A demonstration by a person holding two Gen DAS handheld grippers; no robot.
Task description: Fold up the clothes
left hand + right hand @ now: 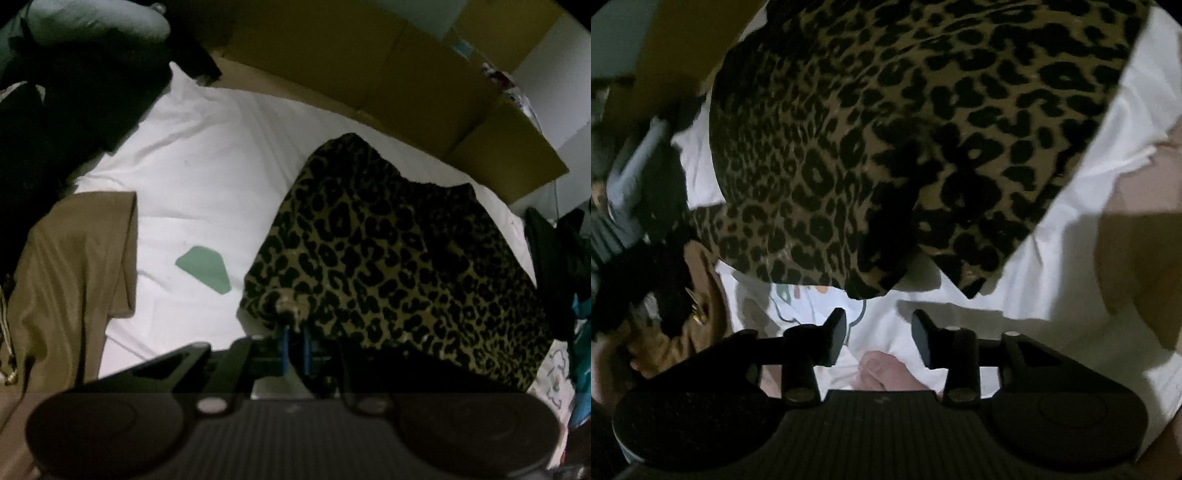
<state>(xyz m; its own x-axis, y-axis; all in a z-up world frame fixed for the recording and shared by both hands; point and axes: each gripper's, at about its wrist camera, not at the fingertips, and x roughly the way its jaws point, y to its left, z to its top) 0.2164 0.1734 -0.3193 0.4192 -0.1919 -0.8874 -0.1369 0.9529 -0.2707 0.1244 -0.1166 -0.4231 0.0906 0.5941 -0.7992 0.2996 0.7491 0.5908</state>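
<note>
Left wrist view shows the leopard-print garment (388, 251) lying on the white sheet (207, 177) of a bed, spread toward the right side. Its near left corner is bunched up, and the left tongs (293, 317) are clenched on this corner; the two blue-edged fingers stand close together with the fabric pinched between them.

From the right wrist view, the same leopard-print garment (886, 129) fills the upper half of the picture, and one folded corner points down toward the camera. The right tongs (879, 332) are released: the two black fingers (836, 332) stand well apart and nothing is between them. They hover just below the garment's lower edge, not touching it. Under them lies a white cloth with a coloured print (798, 299), partly covered by the leopard fabric. A part of a hand (882, 373) shows between the finger bases.

Further out, in the left wrist view, a tan garment (74, 258) lies at the left edge of the bed, and a small green patch (205, 269) is on the sheet between it and the leopard garment. Dark clothes (74, 92) are piled at the upper left. Behind the bed stand cardboard boxes (369, 66). At the far right more dark and teal clothes (569, 258) are heaped, too blurred to tell apart.
</note>
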